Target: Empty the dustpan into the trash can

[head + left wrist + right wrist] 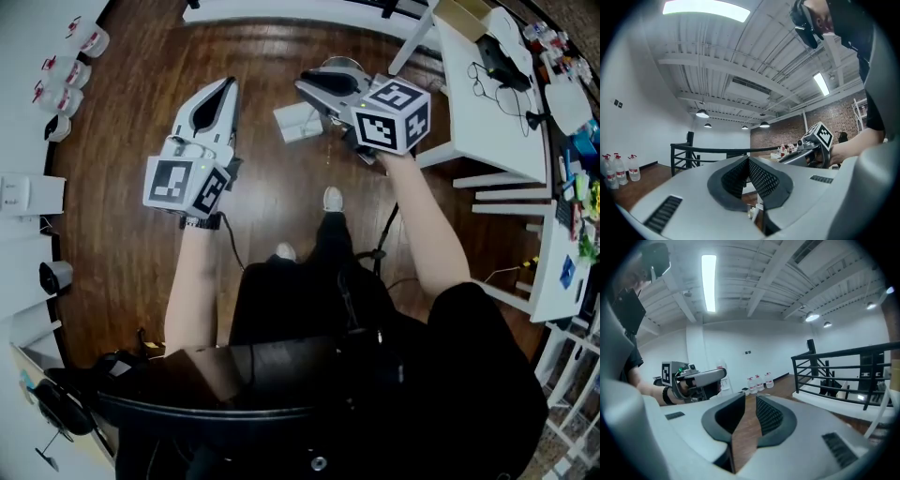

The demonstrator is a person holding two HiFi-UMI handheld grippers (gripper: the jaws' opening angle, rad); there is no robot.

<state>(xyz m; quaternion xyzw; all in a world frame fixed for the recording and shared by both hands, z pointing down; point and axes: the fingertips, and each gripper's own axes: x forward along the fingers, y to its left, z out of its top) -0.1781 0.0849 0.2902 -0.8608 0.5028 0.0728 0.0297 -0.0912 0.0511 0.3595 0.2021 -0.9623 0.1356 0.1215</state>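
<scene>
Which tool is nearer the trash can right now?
Right. In the head view the right tool overlaps the trash can, hiding part of it; the left tool is well off to its left, over the floor.

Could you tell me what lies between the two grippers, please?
In the head view, a small white boxy object sits on the wood floor between the left gripper and the right gripper.

Dark brown wooden floor (131, 122), white left gripper (226, 86), black-and-white marker cube (394, 114), white tables (478, 122)
</scene>
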